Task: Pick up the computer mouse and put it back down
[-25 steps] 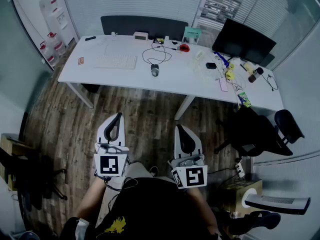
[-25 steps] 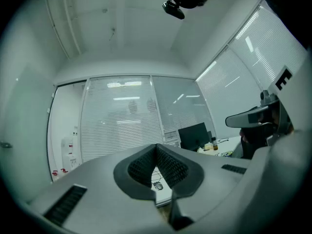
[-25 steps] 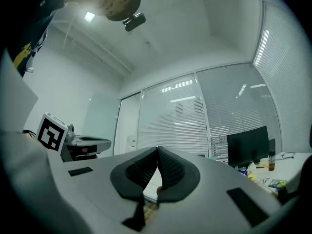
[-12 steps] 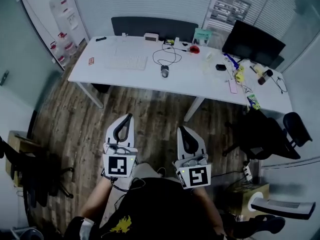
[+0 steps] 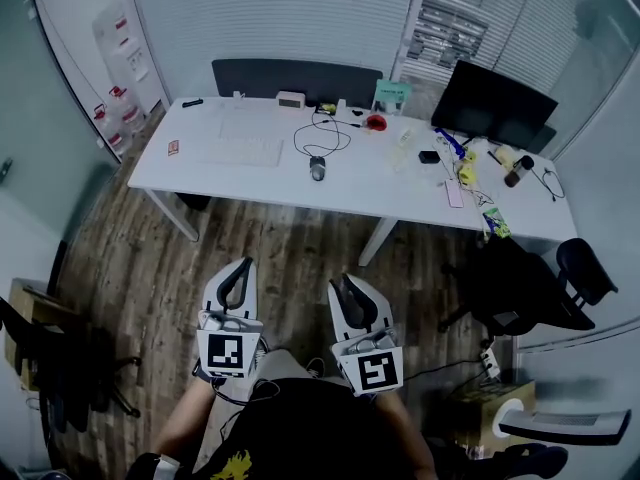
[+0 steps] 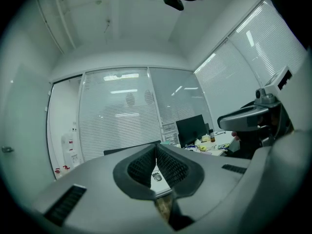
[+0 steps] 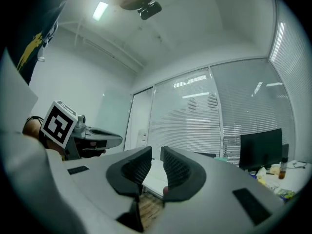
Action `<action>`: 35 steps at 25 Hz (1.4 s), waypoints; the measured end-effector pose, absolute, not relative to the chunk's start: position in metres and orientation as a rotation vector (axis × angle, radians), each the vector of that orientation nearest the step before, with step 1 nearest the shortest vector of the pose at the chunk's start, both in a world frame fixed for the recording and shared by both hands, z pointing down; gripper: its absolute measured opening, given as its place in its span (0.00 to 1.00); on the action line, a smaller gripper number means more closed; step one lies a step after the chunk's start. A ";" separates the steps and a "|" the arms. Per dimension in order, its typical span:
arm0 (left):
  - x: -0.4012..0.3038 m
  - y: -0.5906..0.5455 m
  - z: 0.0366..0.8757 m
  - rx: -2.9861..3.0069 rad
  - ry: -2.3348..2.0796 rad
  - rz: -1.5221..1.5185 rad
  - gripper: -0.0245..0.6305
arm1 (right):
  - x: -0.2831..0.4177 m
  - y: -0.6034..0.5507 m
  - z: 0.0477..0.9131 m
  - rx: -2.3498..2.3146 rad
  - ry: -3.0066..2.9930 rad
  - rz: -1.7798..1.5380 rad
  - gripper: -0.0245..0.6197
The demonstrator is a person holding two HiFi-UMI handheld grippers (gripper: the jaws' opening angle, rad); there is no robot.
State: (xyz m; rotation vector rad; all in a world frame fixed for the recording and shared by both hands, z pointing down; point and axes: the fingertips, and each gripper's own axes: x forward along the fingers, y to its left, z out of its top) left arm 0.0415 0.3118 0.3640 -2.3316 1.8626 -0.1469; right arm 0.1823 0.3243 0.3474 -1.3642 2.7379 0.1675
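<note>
A dark computer mouse [image 5: 318, 168] lies on the long white desk [image 5: 350, 186], its cable looping behind it. In the left gripper view the mouse [image 6: 156, 177] shows small and far off, low between the jaws. My left gripper [image 5: 238, 268] hangs over the wooden floor well short of the desk, shut and empty. My right gripper [image 5: 342, 286] is beside it, also far from the mouse. Its jaws have just been opening and stand a narrow gap apart [image 7: 156, 155], with nothing between them.
A white keyboard [image 5: 243, 151] lies left of the mouse. A black monitor [image 5: 495, 96] and small clutter fill the desk's right end. A black office chair [image 5: 520, 288] stands at the right, and a cardboard box [image 5: 480, 388] below it. Wooden floor [image 5: 280, 238] separates me from the desk.
The right gripper has shifted a little toward the left one. The head view has swung slightly. The mouse lies where it did on the desk.
</note>
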 end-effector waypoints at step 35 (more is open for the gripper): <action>0.026 0.210 0.407 -2.439 1.828 -0.277 0.82 | 0.206 0.215 0.412 -1.555 2.721 -0.098 0.97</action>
